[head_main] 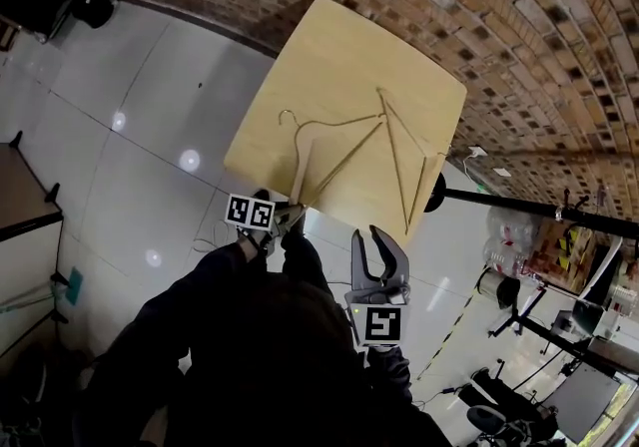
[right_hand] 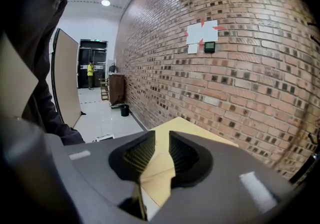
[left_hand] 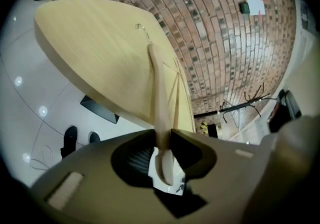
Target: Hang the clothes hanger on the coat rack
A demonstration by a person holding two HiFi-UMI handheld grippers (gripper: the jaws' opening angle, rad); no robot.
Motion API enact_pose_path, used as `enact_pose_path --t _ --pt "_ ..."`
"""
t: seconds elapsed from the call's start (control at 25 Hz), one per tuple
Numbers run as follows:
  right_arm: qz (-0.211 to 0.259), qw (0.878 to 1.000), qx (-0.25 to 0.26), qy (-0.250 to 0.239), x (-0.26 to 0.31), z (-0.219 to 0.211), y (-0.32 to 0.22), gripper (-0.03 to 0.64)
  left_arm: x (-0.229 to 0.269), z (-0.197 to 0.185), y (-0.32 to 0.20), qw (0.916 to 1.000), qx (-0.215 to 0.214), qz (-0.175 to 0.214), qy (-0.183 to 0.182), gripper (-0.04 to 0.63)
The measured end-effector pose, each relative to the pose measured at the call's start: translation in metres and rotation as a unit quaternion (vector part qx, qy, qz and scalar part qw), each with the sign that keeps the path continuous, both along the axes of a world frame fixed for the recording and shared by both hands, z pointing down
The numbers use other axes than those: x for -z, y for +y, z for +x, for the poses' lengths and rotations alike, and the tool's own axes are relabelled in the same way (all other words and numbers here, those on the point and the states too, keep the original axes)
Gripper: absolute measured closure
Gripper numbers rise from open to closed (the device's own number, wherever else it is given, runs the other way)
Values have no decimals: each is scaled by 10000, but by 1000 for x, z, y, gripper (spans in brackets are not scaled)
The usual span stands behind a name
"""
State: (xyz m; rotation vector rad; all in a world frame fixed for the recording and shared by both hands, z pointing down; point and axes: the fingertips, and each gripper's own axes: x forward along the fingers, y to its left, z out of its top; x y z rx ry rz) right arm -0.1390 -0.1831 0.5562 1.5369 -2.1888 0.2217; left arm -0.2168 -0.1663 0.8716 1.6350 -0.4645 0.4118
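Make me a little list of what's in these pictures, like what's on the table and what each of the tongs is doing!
table: wooden table beside a brick wall
on the table: two wooden hangers, the hooked hanger and the second hanger
left tongs: closed on the near end of the hooked hanger
right tongs: a little apart, nothing between them, short of the table's edge
coat rack: dark branched stand past the table, nothing visibly hanging on it

bright even indoor light, lamp glints on the glossy floor [head_main: 120, 196], strong fisheye bending at edges
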Motion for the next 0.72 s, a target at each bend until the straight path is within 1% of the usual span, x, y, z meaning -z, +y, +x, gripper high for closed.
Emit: enact_pose_path --t 0.12,0.24,0.32,0.44,0.52,0.6,0.68,0.72 --pt "77 10000 -46 42 0 -10 -8 526 20 -20 -9 9995 28 -2 319 491" --pt "108 9998 29 163 -3 -20 -16 526 43 -50 -24 9981 96 150 582 499" --pt "116 9998 13 187 -5 -25 -22 526 58 -70 -34 9969 -20 341 705 504" --pt "26 9993 78 362 -18 -29 -32 526 77 -99 -44 9937 -387 705 776 520" --pt "-67 9980 280 571 -35 -30 -42 525 88 -113 -50 9901 -641 949 816 526" --pt "-256 9948 643 750 -59 -33 -55 506 99 -121 -54 9857 -840 1143 905 530" --pt "-493 9878 1095 990 -84 -35 -69 450 111 -127 -57 9810 -1000 1300 1036 535" --pt "-592 9829 1285 1178 -97 -34 -78 439 117 -129 -58 9783 -1099 1385 1077 538"
